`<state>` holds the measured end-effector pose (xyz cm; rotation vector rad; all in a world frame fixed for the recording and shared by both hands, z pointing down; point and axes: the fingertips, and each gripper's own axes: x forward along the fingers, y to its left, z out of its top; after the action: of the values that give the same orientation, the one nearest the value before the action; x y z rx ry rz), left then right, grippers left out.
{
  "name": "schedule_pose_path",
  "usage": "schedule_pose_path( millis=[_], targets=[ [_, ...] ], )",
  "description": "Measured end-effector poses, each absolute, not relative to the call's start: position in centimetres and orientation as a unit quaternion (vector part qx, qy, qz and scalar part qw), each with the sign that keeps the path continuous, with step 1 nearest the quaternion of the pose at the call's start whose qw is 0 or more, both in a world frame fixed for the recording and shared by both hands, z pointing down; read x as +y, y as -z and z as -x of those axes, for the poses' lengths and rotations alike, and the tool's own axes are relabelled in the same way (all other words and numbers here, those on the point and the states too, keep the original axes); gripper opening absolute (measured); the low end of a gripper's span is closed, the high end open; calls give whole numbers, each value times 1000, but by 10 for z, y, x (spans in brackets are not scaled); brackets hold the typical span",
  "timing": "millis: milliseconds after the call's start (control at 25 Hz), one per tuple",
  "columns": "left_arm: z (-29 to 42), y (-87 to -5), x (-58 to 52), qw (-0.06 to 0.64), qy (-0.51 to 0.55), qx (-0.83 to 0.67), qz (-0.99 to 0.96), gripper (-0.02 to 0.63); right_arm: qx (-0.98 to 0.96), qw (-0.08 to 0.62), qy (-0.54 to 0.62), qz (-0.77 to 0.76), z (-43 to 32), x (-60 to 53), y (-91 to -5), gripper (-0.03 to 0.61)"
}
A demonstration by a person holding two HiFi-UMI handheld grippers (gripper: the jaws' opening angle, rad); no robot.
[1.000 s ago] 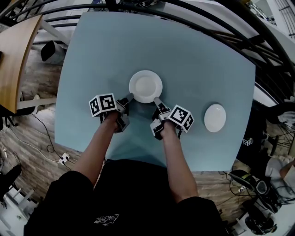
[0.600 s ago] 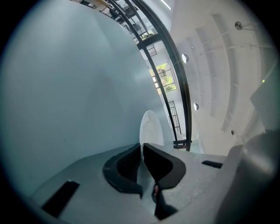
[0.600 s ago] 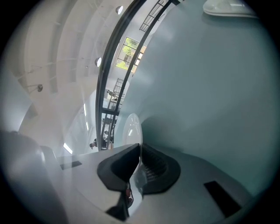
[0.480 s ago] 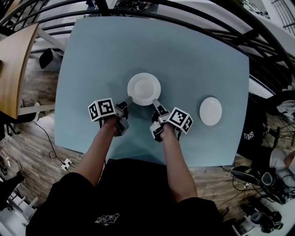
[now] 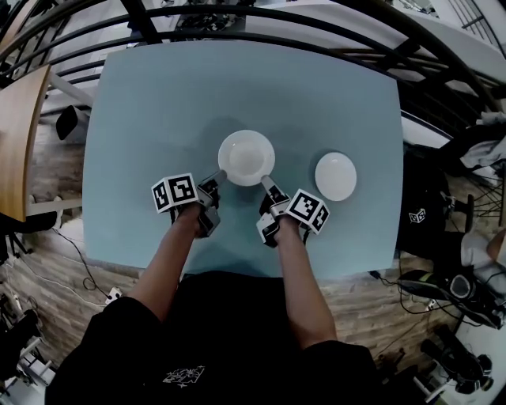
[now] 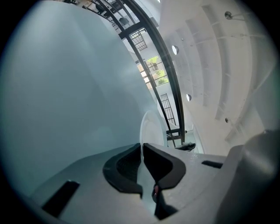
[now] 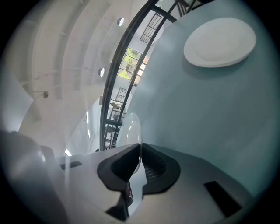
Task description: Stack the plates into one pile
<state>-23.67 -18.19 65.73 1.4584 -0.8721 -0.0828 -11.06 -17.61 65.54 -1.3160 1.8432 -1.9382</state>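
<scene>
A white plate (image 5: 247, 157) hangs just above the pale blue table (image 5: 158, 103), gripped at its near rim from both sides. My left gripper (image 5: 219, 176) is shut on its left near rim and my right gripper (image 5: 266, 180) on its right near rim. In the left gripper view the plate (image 6: 151, 127) is seen edge-on, running down into the left gripper (image 6: 142, 151). The right gripper view shows the same thin rim (image 7: 132, 127) pinched in the right gripper (image 7: 140, 153). A second, smaller white plate (image 5: 335, 176) lies flat on the table to the right, also in the right gripper view (image 7: 220, 41).
A wooden table (image 5: 16, 134) stands off the left edge. Black curved railings (image 5: 261, 24) run behind the far side of the table. Bags, cables and gear (image 5: 451, 285) lie on the wooden floor to the right.
Both grippers have carried the plate to the right and slightly up; the gap between it and the second plate has shrunk. Both grips are unchanged.
</scene>
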Motion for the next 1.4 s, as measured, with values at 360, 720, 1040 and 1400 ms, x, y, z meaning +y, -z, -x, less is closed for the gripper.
schedule_pose_path(
  millis=[360,720,1040,1400],
  targets=[
    [179,-641,-169,652,25,-370,-661,28,613,105,639,453,54,-158,-639,21],
    [126,-632,-161,647,11,-359,-673,26,610,114,633,462,1,-146,-633,23],
    [78,-634,-159,648,1,-349,-677,28,605,116,631,472,-47,-141,-634,23],
    [16,-644,-159,650,-11,-342,-678,27,598,113,628,485,-108,-137,-643,23]
  ],
)
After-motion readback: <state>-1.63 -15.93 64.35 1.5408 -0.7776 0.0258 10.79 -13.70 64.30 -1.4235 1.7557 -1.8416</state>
